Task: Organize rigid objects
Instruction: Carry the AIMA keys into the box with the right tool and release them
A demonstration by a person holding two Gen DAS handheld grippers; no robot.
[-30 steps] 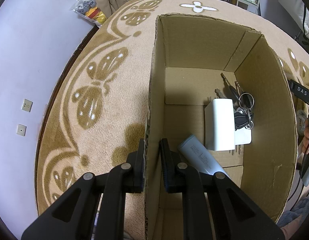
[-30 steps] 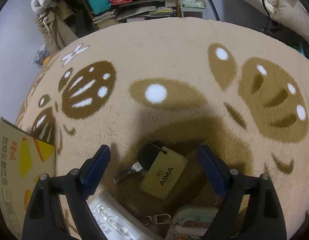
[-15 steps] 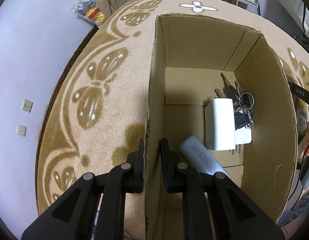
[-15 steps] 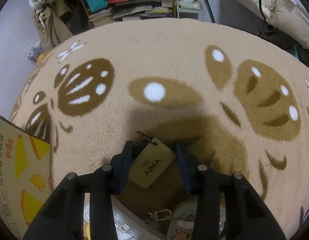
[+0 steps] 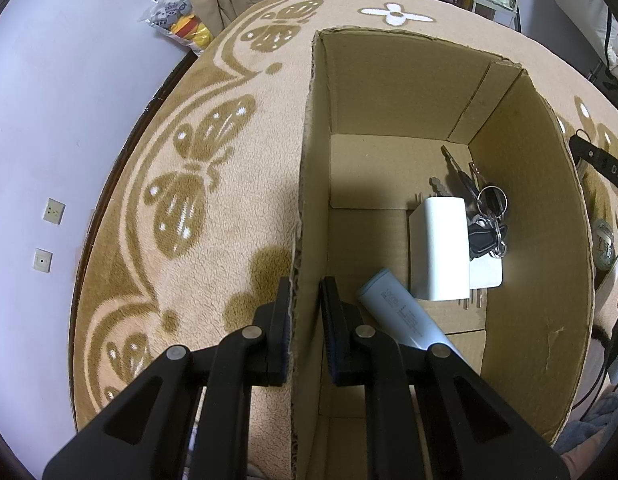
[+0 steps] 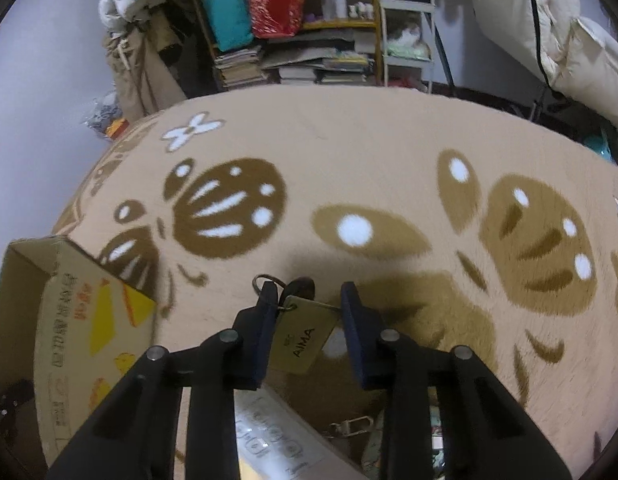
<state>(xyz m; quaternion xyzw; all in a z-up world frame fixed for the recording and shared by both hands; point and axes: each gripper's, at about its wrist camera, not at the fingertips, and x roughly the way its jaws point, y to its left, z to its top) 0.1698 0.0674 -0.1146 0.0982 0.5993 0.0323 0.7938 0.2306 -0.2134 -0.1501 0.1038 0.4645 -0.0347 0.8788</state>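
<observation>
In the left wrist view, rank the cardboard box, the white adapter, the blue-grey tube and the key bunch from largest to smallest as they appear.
1. cardboard box, by far the largest.
2. white adapter and blue-grey tube: look alike in size; the tube lies nearer the camera and is partly hidden by the left gripper, so unranked.
3. key bunch, smallest.

A plush beige carpet (image 6: 349, 140) with brown butterfly shapes and white spots covers the floor. To one side stands a plain pale lavender wall (image 5: 49, 100) with two small wall sockets (image 5: 49, 236), a dark skirting strip running along its base. At the far edge of the carpet, a crowded shelf (image 6: 293, 52) holds stacked books, a teal container and a red patterned bag. A white metal rack (image 6: 407, 40) stands beside it, with pale bedding (image 6: 549, 40) heaped to the right. The light is dim and even.
</observation>
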